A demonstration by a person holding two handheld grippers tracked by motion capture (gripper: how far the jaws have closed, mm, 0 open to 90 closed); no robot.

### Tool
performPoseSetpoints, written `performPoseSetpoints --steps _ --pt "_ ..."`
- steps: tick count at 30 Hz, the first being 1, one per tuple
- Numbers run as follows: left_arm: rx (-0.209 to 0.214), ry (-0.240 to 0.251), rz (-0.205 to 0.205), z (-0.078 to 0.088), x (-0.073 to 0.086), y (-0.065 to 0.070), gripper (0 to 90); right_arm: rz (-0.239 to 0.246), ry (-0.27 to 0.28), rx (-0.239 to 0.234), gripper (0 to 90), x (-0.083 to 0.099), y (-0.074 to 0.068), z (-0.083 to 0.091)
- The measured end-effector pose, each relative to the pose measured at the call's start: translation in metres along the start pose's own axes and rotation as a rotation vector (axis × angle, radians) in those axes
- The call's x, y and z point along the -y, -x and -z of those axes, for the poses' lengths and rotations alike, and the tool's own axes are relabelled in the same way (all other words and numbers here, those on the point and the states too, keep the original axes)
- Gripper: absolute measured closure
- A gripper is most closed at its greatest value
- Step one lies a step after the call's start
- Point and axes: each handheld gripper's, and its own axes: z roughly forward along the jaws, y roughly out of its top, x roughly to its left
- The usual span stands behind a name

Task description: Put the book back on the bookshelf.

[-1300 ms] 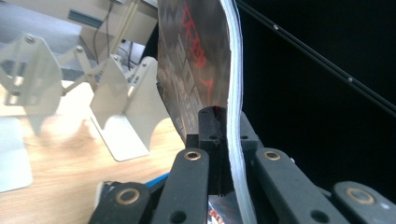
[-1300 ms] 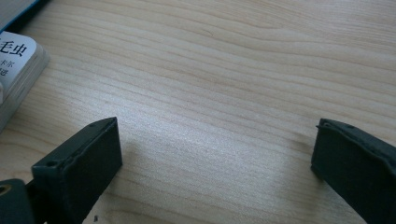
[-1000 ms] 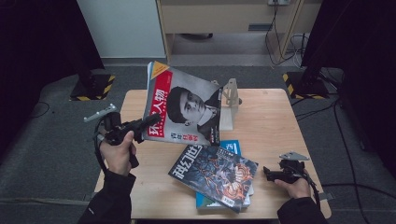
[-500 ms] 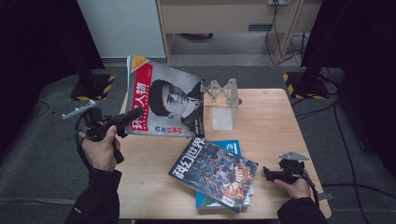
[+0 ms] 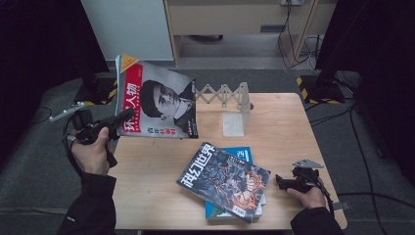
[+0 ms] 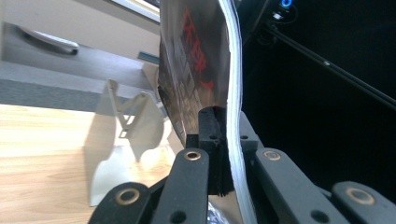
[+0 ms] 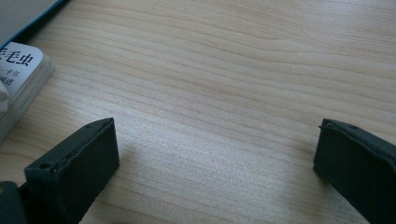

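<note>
the left gripper [image 5: 122,119] is clamping its jaws on the lower left edge of a portrait magazine [image 5: 156,100], which is hanging in the air over the table's [image 5: 274,122] nine o'clock edge, its cover facing the high camera and tilting a little. in the left gripper view the same magazine [image 6: 201,70] is standing edge-on between the two black jaws, the pads pressing flat against its pages. the left hand [image 5: 93,152] is wrapping around the gripper body just outside the table's left edge.

at twelve o'clock on the table a pale folding rack [image 5: 230,105] is standing upright, just beside the magazine's right edge; whether the two are touching is hard to tell from above. near six o'clock a dark illustrated magazine [image 5: 222,181] is lying on top of a blue book [image 5: 242,154].

at about four o'clock the right gripper [image 5: 281,182] is resting low near the table's edge in the right hand [image 5: 306,196], its jaws standing wide apart over bare wood [image 7: 224,93], gripping nothing, near the stack's corner [image 7: 18,79].
</note>
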Motion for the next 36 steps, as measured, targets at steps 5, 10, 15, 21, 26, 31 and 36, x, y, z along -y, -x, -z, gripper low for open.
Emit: performPoseSetpoints --steps 5,10,15,21,26,31,36 --pt "-0.03 0.003 0.003 0.0 -0.003 -0.007 86.0 -0.002 -0.002 -0.001 0.3 0.0 0.0 0.0" --pt "-0.079 -0.007 -0.001 -0.005 -0.007 -0.019 86.0 -0.002 -0.002 -0.001 0.3 0.0 0.0 0.0" --pt "-0.116 -0.023 -0.012 -0.012 -0.008 -0.023 86.0 -0.001 -0.001 -0.002 0.3 0.0 0.0 0.0" --pt "-0.153 -0.053 -0.027 -0.021 -0.006 -0.022 86.0 -0.001 -0.001 -0.002 0.3 0.0 0.0 0.0" --pt "-0.176 -0.08 -0.048 -0.028 -0.004 -0.021 86.1 -0.001 -0.001 -0.002 0.3 0.0 0.0 0.0" --pt "-0.206 -0.112 -0.066 -0.033 -0.002 -0.02 86.0 0.0 -0.001 -0.001 0.3 0.0 0.0 0.0" --pt "-0.235 -0.137 -0.086 -0.039 -0.002 -0.018 86.1 -0.001 -0.001 -0.002 0.3 0.0 0.0 0.0"
